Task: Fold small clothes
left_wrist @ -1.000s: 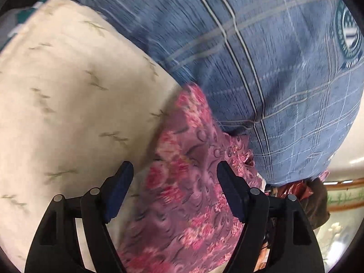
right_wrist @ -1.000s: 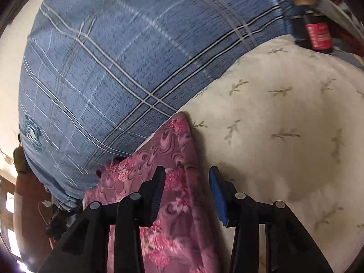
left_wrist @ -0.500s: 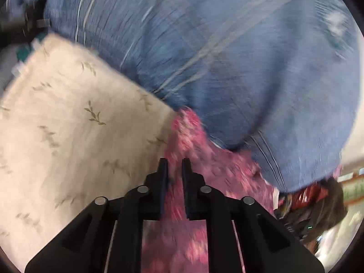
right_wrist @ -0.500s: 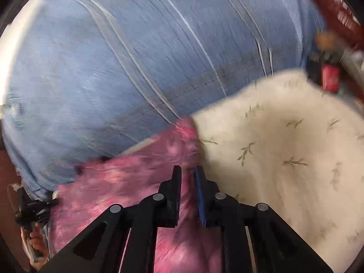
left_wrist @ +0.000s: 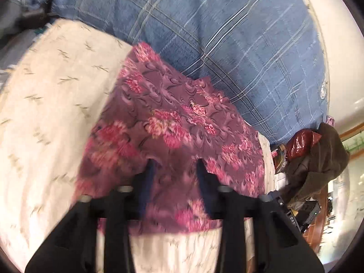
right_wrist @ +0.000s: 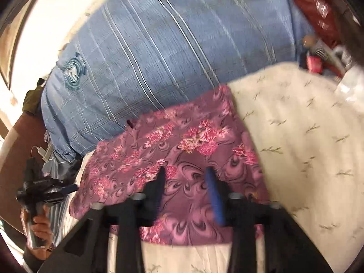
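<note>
A purple garment with pink flowers (left_wrist: 173, 113) lies spread on a cream sheet with a leaf print (left_wrist: 56, 91). Its far edge meets a blue plaid blanket (left_wrist: 227, 34). My left gripper (left_wrist: 175, 162) hovers over the near part of the garment. Its jaws are opening, and cloth shows in the gap but is not pinched. In the right wrist view the same garment (right_wrist: 182, 141) lies below my right gripper (right_wrist: 185, 170). Those jaws are also opening, and the blue pads press on nothing.
The blue plaid blanket (right_wrist: 159, 45) bulges behind the garment. Brown cloth and a red bag (left_wrist: 302, 143) are piled at the right. A hand (right_wrist: 37, 225) holds a black handle at the left edge. Bare cream sheet (right_wrist: 307, 136) stretches to the right.
Half a second ago both grippers were shut on the garment's edge. Now both have let go, opened and drawn back, and more of the garment shows, lying flat.
</note>
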A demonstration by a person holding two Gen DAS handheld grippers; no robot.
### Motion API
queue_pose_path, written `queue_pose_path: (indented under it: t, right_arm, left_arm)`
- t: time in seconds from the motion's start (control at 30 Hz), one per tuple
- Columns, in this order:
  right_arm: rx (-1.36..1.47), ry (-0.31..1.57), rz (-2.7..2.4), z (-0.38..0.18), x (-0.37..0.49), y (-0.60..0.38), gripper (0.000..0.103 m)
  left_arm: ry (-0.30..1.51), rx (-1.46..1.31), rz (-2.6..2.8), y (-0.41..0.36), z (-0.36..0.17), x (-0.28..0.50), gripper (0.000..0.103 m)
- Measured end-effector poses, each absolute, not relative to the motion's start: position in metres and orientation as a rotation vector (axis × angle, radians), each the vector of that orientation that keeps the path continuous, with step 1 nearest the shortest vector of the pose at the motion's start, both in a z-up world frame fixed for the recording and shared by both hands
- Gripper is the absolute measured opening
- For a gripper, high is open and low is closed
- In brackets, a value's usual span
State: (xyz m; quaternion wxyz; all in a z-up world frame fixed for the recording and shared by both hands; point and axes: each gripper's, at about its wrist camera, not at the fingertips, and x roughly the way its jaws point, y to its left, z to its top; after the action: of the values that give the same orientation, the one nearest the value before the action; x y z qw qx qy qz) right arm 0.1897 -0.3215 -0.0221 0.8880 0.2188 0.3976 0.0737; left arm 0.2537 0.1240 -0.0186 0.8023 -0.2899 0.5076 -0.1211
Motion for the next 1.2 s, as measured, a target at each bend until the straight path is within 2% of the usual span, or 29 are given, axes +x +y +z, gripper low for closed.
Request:
queue_pose_path:
  t: [0.03, 0.07, 0.13, 0.17, 0.23, 0.33, 0.43, 0.57, 0.77, 0.97, 1.2]
  right_arm:
    - [0.424, 0.826, 0.123, -0.024, 0.181, -0.322, 0.069]
    - [0.387, 0.86, 0.081, -0.036, 0.173, -0.326, 0.073]
    - [0.331, 0.93, 0.043, -0.063, 0.173, -0.328, 0.072]
    - [0.248, 0.846, 0.046, -0.061, 0.162, -0.321, 0.072]
    - [0.151, 0.863, 0.019, -0.065, 0.162, -0.308, 0.073]
    - [0.094, 0.948, -0.007, -0.061, 0.175, -0.295, 0.083]
    - [0.091, 0.998, -0.05, -0.053, 0.18, -0.292, 0.085]
    - [0.098, 0.931, 0.066, -0.04, 0.165, -0.243, 0.084]
    - [-0.226, 0.835, 0.368, -0.031, 0.136, -0.113, 0.084]
    - [-0.539, 0.754, 0.495, -0.052, 0.137, -0.002, 0.086]
    - [-0.725, 0.635, 0.41, -0.071, 0.165, 0.061, 0.081]
  left_arm:
    - [1.081, -0.593, -0.236, 0.115, -0.022, 0.244, 0.063]
    - [1.083, -0.57, -0.215, 0.116, -0.028, 0.235, 0.063]
    - [1.163, -0.573, -0.192, 0.115, -0.056, 0.23, 0.059]
    - [1.147, -0.586, -0.191, 0.124, -0.059, 0.224, 0.053]
    - [1.128, -0.587, -0.195, 0.128, -0.045, 0.217, 0.052]
    - [1.134, -0.722, -0.24, 0.15, -0.037, 0.213, 0.052]
    - [1.103, -0.802, -0.206, 0.18, -0.031, 0.206, 0.057]
    - [1.119, -0.837, -0.179, 0.204, -0.038, 0.207, 0.057]
    - [1.18, -0.875, -0.204, 0.217, -0.05, 0.229, 0.057]
    - [1.215, -0.716, -0.183, 0.219, -0.043, 0.252, 0.057]
    - [1.259, -0.611, -0.237, 0.226, -0.039, 0.283, 0.057]
